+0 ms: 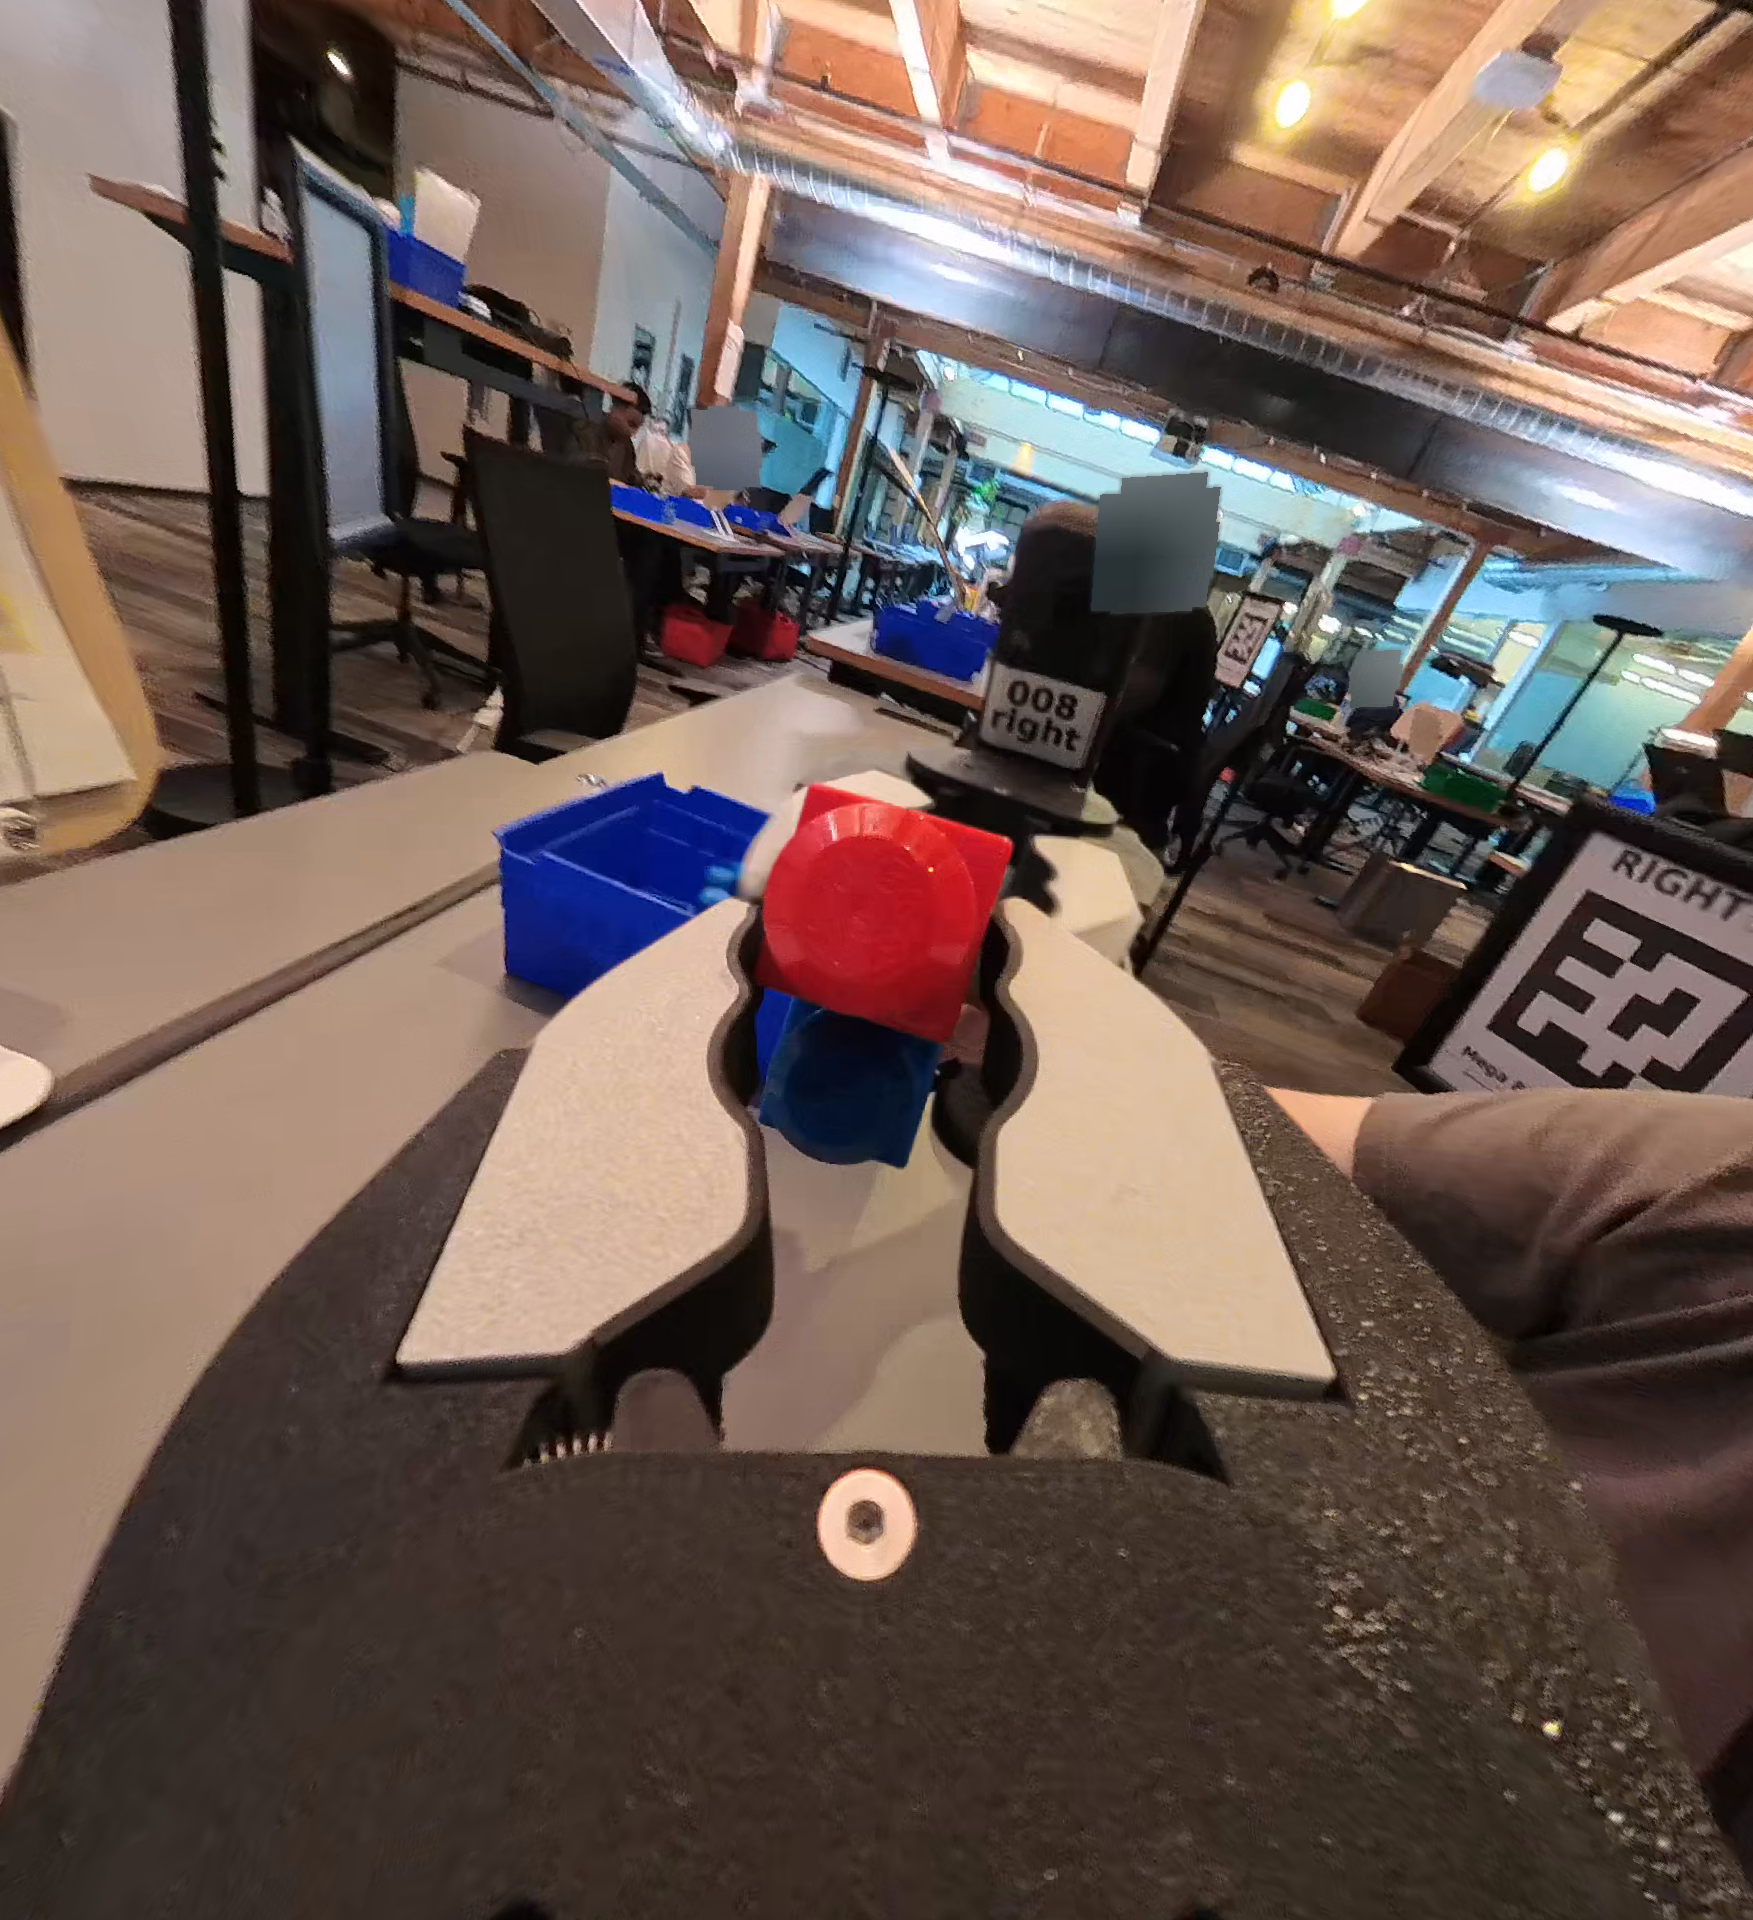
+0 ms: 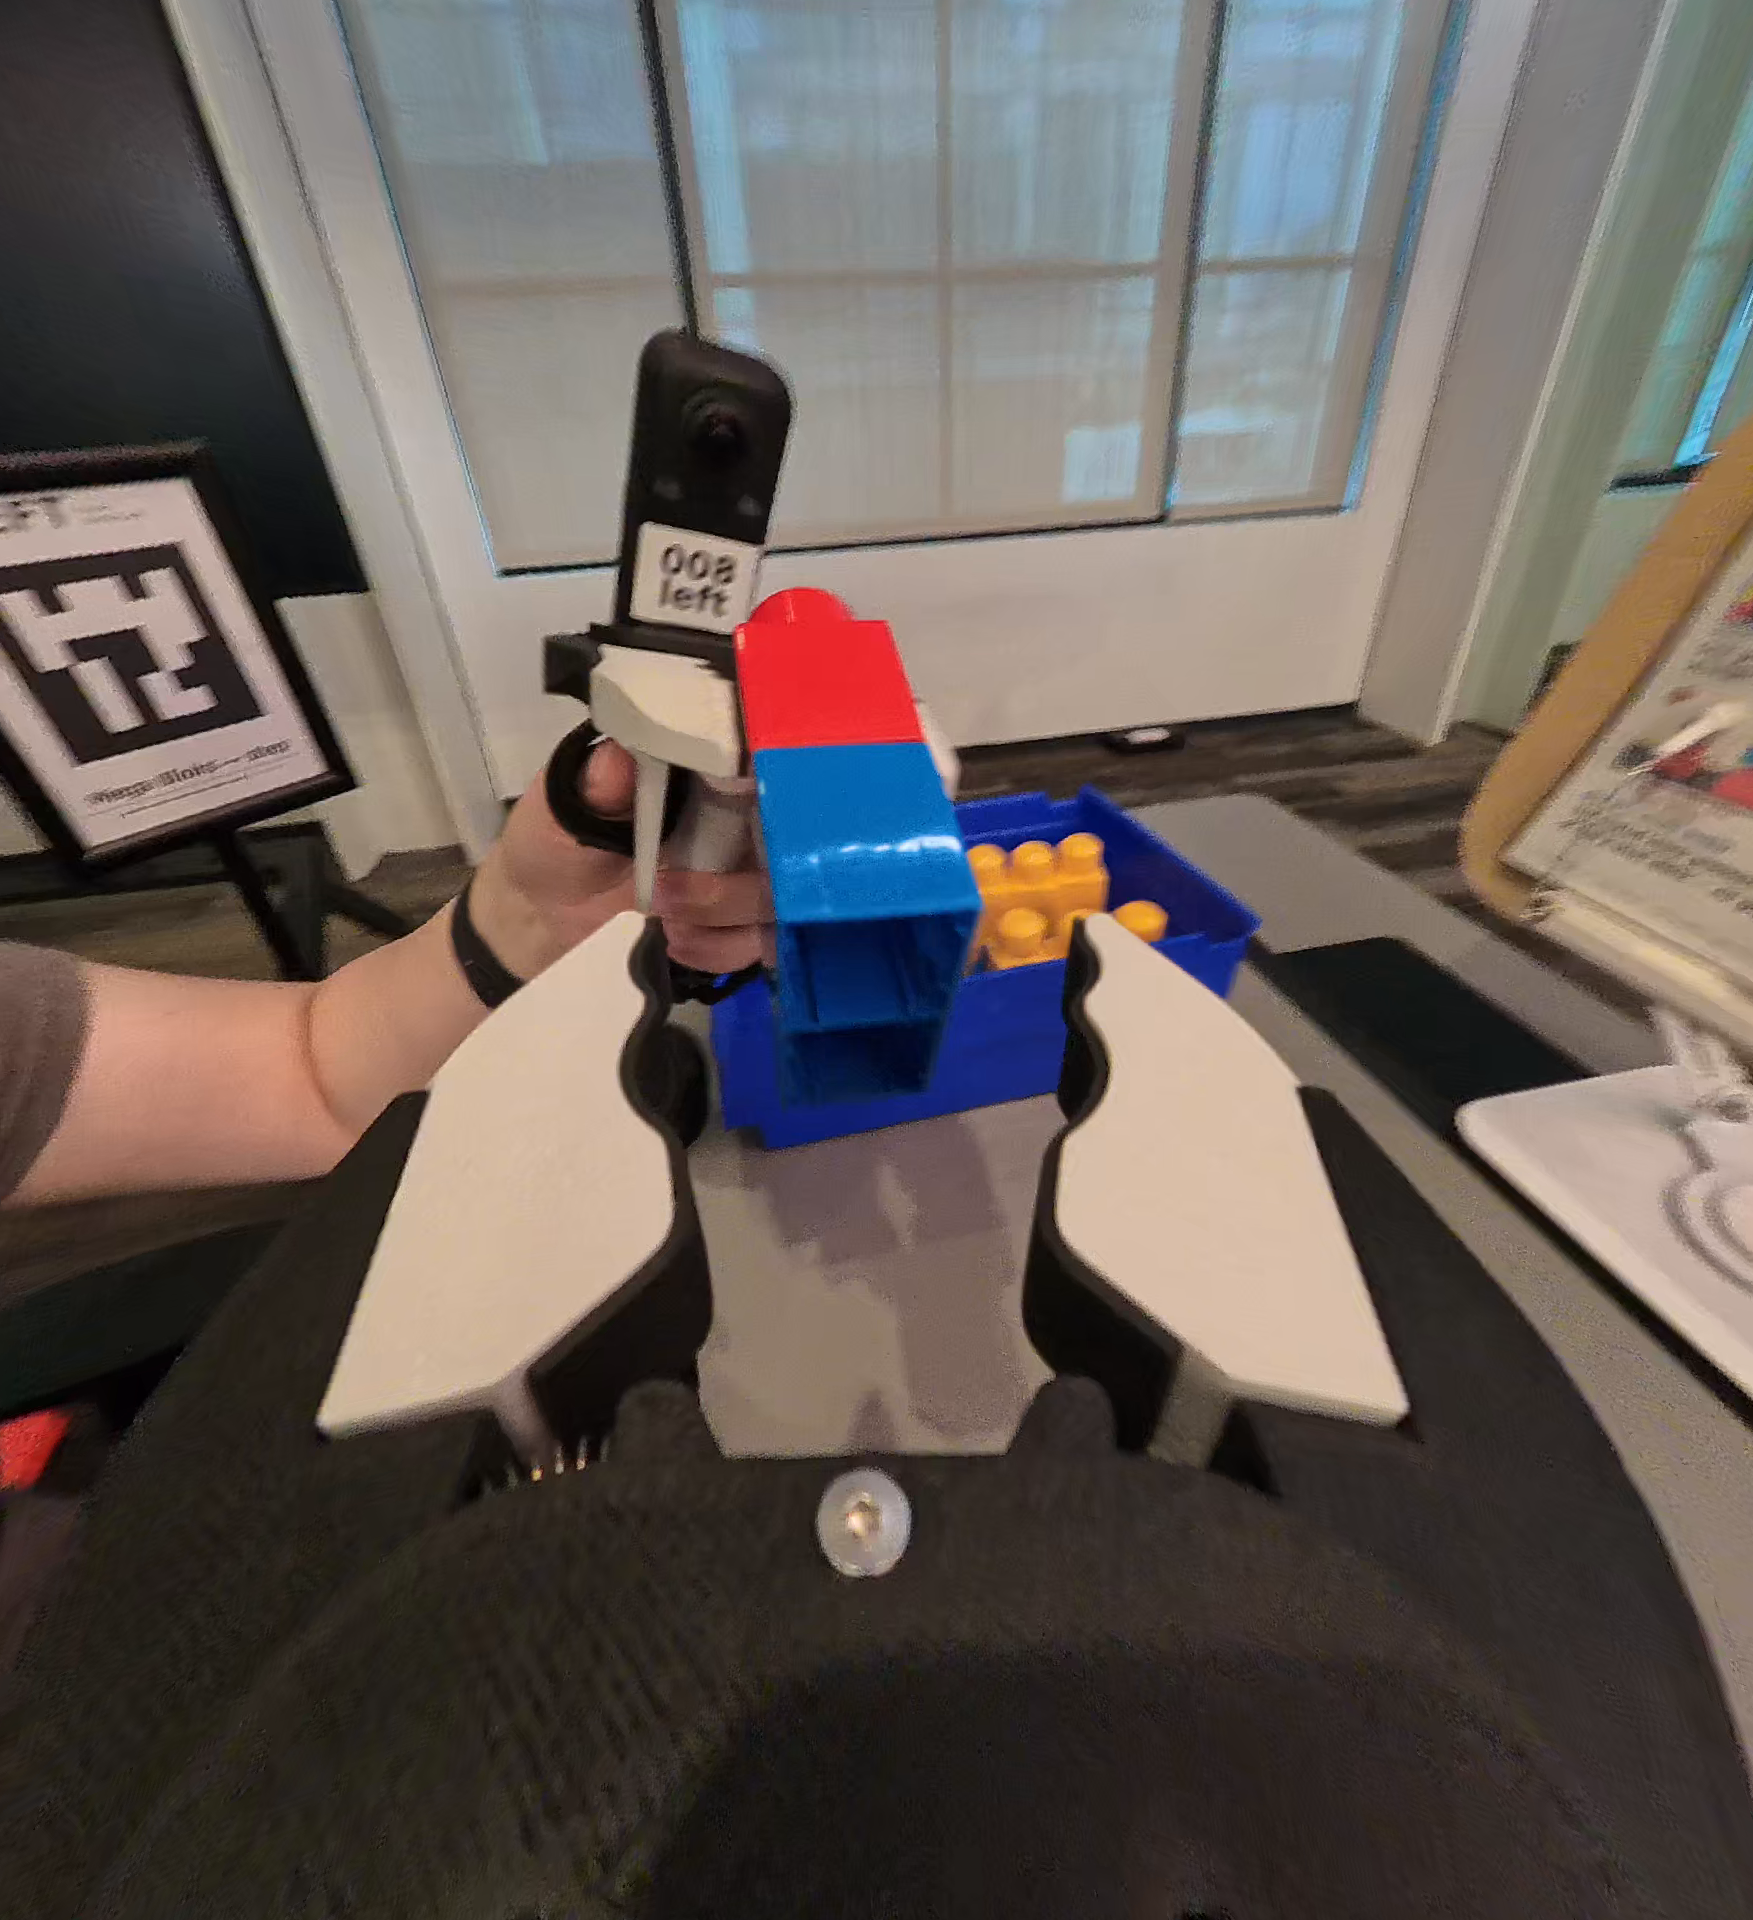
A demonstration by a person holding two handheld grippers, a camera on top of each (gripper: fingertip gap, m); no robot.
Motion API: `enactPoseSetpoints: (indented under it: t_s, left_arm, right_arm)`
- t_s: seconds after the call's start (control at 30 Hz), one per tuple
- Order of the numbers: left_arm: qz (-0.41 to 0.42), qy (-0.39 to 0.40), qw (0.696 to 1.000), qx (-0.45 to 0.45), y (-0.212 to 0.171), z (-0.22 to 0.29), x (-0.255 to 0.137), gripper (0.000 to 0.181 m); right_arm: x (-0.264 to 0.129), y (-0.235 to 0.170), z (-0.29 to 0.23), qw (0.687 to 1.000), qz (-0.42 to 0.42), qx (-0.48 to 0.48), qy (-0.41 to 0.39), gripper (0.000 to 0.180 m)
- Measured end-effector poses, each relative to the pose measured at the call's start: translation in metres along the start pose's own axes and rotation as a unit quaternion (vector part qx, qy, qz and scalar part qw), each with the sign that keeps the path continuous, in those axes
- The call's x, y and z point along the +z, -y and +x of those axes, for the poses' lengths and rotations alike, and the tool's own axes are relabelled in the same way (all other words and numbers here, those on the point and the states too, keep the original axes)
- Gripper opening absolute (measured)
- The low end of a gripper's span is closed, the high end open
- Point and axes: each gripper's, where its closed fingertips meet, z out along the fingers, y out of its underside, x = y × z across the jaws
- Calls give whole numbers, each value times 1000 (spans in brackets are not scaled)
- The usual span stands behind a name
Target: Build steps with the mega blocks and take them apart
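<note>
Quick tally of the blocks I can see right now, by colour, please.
Red block: 1
Blue block: 1
Yellow blocks in the bin: at least 2, partly hidden
Total: at least 4

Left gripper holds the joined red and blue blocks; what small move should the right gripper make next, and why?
Probably ease the right gripper forward and shut on the blue block: its jaws are open, the block's hollow end sits just ahead, and the red block stays clamped in the left gripper.
</note>
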Motion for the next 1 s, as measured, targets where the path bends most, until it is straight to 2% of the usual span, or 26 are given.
enactPoseSetpoints:
  t_s: [0.03, 0.07, 0.13, 0.2, 0.23, 0.3, 0.37, 0.4, 0.47, 0.53, 0.6, 0.63, 0.73, 0.8, 0.87, 0.9, 1.0]
  left_arm:
    - [4, -10, 1000, -5, -1, 2, 3, 40]
    - [14, -15, 1000, -15, 0, 3, 3, 39]
    - [48, -17, 999, -20, 12, 2, -2, 38]
    - [125, -31, 991, -37, 47, 0, -31, 38]
    - [122, -40, 991, -36, 56, 0, -45, 38]
    - [96, -1, 995, 8, 58, -6, -62, 37]
    - [63, 34, 996, 46, 53, -10, -65, 37]
    - [49, 33, 997, 56, 50, -7, -62, 37]
    - [24, 19, 997, 65, 41, 1, -51, 37]
    - [-31, 9, 997, 70, 20, 3, -36, 37]
    - [-88, 17, 993, 83, -5, 0, -21, 37]
    - [-111, 19, 990, 90, -16, -1, -14, 37]
    - [-158, 9, 983, 90, -41, 1, 2, 37]
    - [-173, -3, 982, 75, -53, 4, 10, 37]
    - [-182, -18, 982, 46, -62, 7, 15, 37]
    - [-184, -26, 982, 28, -64, 7, 16, 37]
    - [-181, -41, 982, -21, -66, 6, 17, 37]
  right_arm:
    - [1, -1, -3, 1000, 5, 3, 12, 61]
    - [-1, 1, -3, 1000, 18, 3, 16, 37]
    - [-3, -1, -3, 999, 9, 24, 37, 37]
    - [-13, 0, 7, 998, 4, 51, 36, 37]
    - [-20, 3, 14, 998, 5, 59, 32, 36]
    - [-40, 10, 28, 998, -18, 59, 23, 37]
    - [-75, 19, 50, 997, -63, 28, -34, 37]
    - [-101, 19, 68, 991, -96, 9, -92, 37]
    - [-172, 9, 113, 953, -171, -11, -250, 37]
    - [-251, -26, 146, 888, -271, 31, -371, 38]
    - [-310, -64, 165, 840, -315, 117, -425, 38]
    - [-325, -83, 167, 833, -322, 166, -419, 38]
    - [-325, -126, 159, 849, -330, 264, -317, 38]
    - [-330, -150, 166, 832, -368, 269, -317, 38]
    - [-335, -164, 180, 810, -420, 218, -346, 38]
    - [-329, -161, 186, 811, -429, 184, -353, 40]
    - [-283, -115, 193, 840, -399, 52, -365, 52]
